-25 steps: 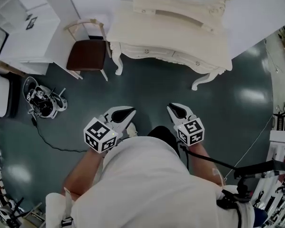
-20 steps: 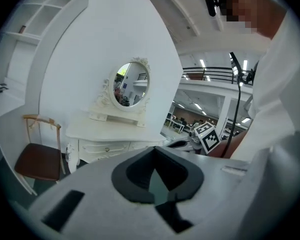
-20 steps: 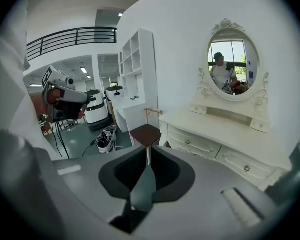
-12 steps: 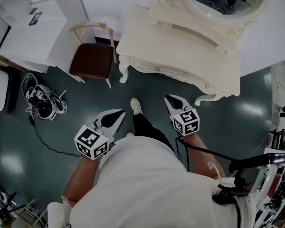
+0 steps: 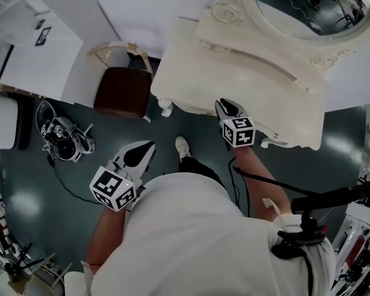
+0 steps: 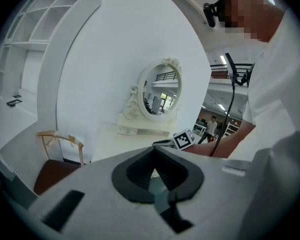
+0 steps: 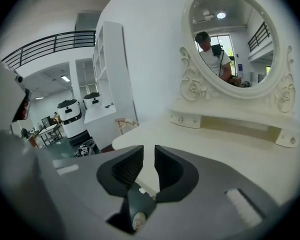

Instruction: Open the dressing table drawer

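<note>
Approach phase, drawer not yet touched. The dressing table [image 5: 191,73] is seen at the top right of the head view, cream-white with carved legs, and an oval mirror [image 5: 308,5] is mounted at its back. A chair [image 5: 120,91] is parked just beside its left end.

The right gripper [image 5: 231,113] is held at the table's front edge. Its jaws have just been opening and are parted by a narrow gap; nothing is pinched, only the table top is seen through them in the right gripper view. The left gripper [image 5: 139,156] is held over the floor, well apart from the table, with its tips pressed together on nothing.

The drawer is judged to sit in the front apron under the top's overhang, below the right gripper. Its face is hidden from the head view, and no knob on it can be made out.

Handling, as judged: a rigid painted wooden box, fairly light, expected to slide stiffly on runners. A small round knob is likely the only hold, smooth and easily slipped off. It should be pinched from both sides, squarely, and drawn straight out. A skewed pull could jam the drawer, and the paint could be scratched.
</note>
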Demonstrator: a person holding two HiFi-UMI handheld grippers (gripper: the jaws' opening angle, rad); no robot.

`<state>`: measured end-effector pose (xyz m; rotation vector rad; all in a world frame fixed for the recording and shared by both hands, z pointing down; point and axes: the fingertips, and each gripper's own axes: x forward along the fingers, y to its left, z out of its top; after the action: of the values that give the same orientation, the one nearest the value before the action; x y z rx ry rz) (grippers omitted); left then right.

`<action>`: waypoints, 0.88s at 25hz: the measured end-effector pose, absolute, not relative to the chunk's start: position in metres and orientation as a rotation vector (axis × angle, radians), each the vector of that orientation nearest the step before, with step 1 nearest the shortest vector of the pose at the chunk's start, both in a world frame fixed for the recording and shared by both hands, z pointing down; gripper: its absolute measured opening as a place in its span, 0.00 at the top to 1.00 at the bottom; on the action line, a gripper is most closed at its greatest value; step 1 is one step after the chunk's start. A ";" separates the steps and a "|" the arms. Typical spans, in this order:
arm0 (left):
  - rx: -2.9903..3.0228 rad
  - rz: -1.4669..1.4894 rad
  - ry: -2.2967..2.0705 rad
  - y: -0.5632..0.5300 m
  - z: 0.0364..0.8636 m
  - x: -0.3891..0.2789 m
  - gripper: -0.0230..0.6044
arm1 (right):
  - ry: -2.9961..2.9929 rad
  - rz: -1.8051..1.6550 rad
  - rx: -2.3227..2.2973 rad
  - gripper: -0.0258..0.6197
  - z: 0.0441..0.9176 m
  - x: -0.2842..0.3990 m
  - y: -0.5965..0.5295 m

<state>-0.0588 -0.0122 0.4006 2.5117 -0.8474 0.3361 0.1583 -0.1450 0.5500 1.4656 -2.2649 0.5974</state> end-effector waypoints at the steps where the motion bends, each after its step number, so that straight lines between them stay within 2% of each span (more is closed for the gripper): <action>1: 2.504 0.342 -0.860 -0.022 0.401 -0.056 0.97 | -2.251 0.613 1.486 0.84 0.557 0.165 -0.163; 10: 2.421 0.382 -0.967 -0.082 0.411 -0.063 0.97 | -2.136 0.701 1.619 0.80 0.610 0.192 -0.294; 22: 2.356 0.389 -1.087 -0.116 0.410 -0.097 0.97 | -2.046 0.744 1.758 0.74 0.637 0.198 -0.400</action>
<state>-0.0968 -0.1160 0.4098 2.3561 -1.0869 0.3890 0.1980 -0.4001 0.6372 1.7582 -2.0462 0.7435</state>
